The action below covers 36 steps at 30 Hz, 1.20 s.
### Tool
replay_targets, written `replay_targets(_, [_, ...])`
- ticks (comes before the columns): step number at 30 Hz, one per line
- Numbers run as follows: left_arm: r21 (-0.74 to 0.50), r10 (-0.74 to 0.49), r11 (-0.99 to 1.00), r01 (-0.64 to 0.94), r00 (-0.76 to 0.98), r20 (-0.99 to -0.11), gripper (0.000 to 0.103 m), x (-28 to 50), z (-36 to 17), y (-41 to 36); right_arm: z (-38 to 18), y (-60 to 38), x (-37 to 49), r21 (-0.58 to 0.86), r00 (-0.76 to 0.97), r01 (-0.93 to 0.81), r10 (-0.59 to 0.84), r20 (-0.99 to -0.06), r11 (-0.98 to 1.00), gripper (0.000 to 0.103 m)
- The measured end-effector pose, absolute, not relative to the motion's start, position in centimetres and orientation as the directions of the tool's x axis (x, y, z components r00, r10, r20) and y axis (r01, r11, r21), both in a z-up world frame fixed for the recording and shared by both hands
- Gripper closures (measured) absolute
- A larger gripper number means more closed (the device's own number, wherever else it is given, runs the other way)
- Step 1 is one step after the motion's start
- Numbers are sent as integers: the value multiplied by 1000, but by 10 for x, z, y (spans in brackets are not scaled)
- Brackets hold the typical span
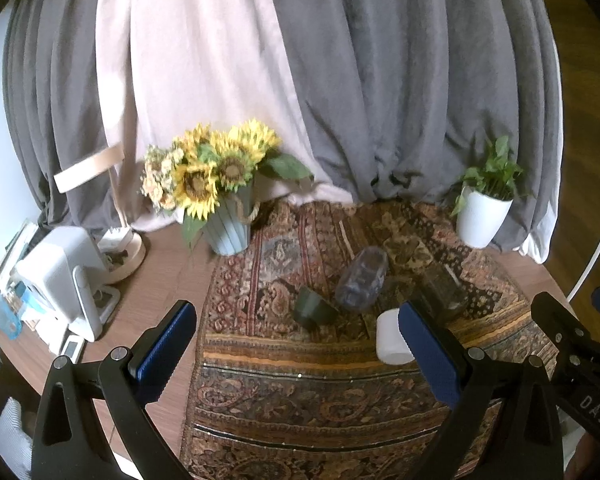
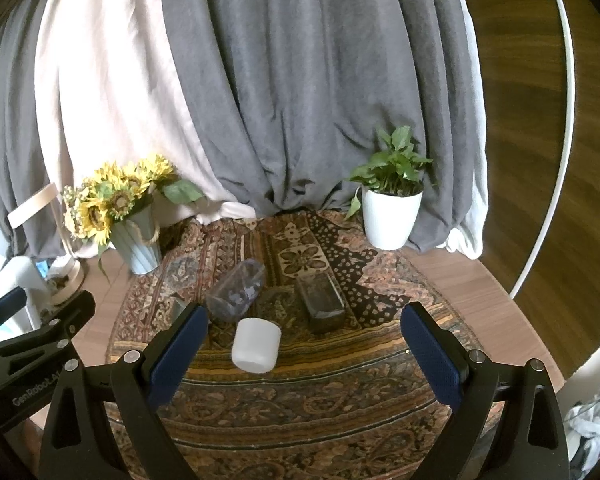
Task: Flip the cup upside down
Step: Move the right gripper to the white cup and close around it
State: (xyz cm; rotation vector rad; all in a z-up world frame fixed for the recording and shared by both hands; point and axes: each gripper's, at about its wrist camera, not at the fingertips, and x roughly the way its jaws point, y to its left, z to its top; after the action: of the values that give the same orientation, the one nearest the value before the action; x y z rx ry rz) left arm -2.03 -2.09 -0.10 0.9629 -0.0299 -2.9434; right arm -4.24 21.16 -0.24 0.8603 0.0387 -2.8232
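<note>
White cup (image 2: 256, 345) one, lying sideways; left tool (image 1: 296, 354), right tool (image 2: 304, 354) both agape.

The white cup (image 2: 256, 345) looks like smooth, matt plastic. At its 11 o'clock lies a see-through cup (image 2: 236, 290) of clear, shiny plastic. The rug (image 2: 300, 408) under them is woven cloth, rough and dull. The table (image 2: 460, 276) looks like smooth wood. The curtains (image 2: 284, 100) are soft matt cloth. The plant pot (image 2: 390, 220) at 1 o'clock is white, smooth and a little shiny.
</note>
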Motion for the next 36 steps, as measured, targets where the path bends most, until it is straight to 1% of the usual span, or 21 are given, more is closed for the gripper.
replay_targets(10, [59, -86, -996, 62, -723, -686, 0, -62, -41, -37, -45, 177, -91, 29, -709, 225, -184, -681, -974, 5])
replay_targets(15, [78, -118, -993, 90, -666, -736, 0, -84, -67, -50, -78, 157, -123, 62, -620, 248, -208, -757, -967, 6])
replay_targets(18, [107, -141, -990, 92, -632, -762, 0, -98, -85, -54, -98, 150, -143, 84, -563, 242, -211, -799, -967, 7])
replay_targets(23, [129, -149, -989, 75, -581, -801, 0, -117, -109, -56, -132, 138, -172, 93, -466, 227, -192, -864, -969, 9])
replay_targets(30, [86, -112, -994, 73, -514, -851, 0, -138, -135, -62, -164, 130, -195, 120, -369, 210, -192, -909, -970, 12])
replay_targets(36, [94, -123, -992, 84, -485, -866, 0, -147, -148, -60, -177, 125, -203, 115, -342, 204, -181, -922, -972, 16])
